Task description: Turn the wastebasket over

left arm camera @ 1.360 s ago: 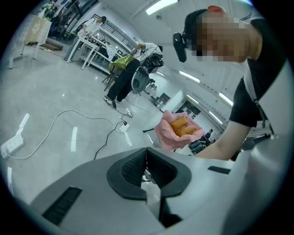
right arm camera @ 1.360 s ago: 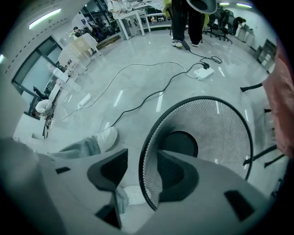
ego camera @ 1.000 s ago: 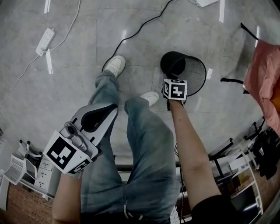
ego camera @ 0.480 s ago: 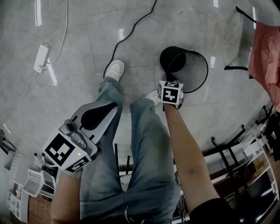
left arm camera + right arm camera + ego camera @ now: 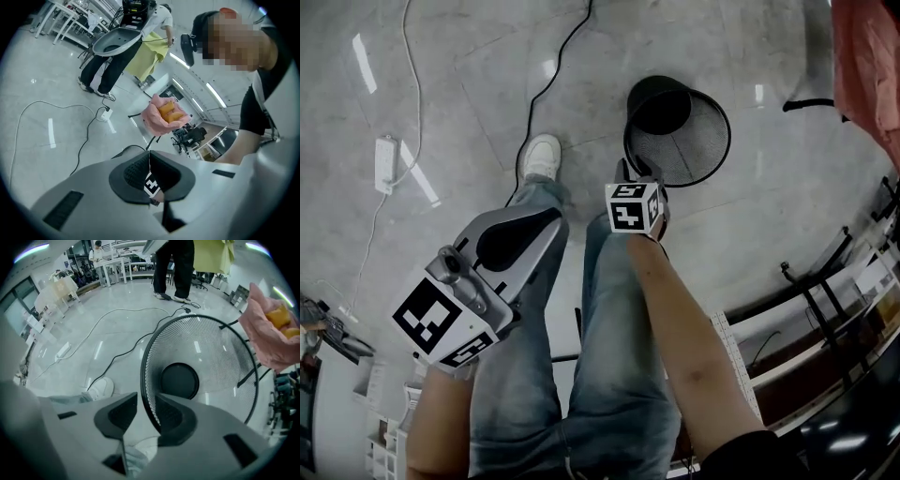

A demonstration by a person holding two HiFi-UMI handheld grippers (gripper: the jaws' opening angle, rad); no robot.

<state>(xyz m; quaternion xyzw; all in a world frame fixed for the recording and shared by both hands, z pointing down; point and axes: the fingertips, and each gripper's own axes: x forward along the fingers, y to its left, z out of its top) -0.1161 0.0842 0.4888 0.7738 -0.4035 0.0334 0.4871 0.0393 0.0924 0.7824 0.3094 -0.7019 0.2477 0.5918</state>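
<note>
No word, number, brand name or sign can be read in any view. The only printed marks are black-and-white square patterns on the faces of the left marker cube (image 5: 439,323) and the right marker cube (image 5: 633,206). They are blocks of black and white only, with no letters or digits in them.

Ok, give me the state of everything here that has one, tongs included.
wastebasket, upright on the floor, mouth up, looks empty.
right tongs, opening, with the wastebasket's rim between them: one inside, one outside.
left tongs, shut, empty.
power strip, lying flat on the floor, cord attached.
</note>
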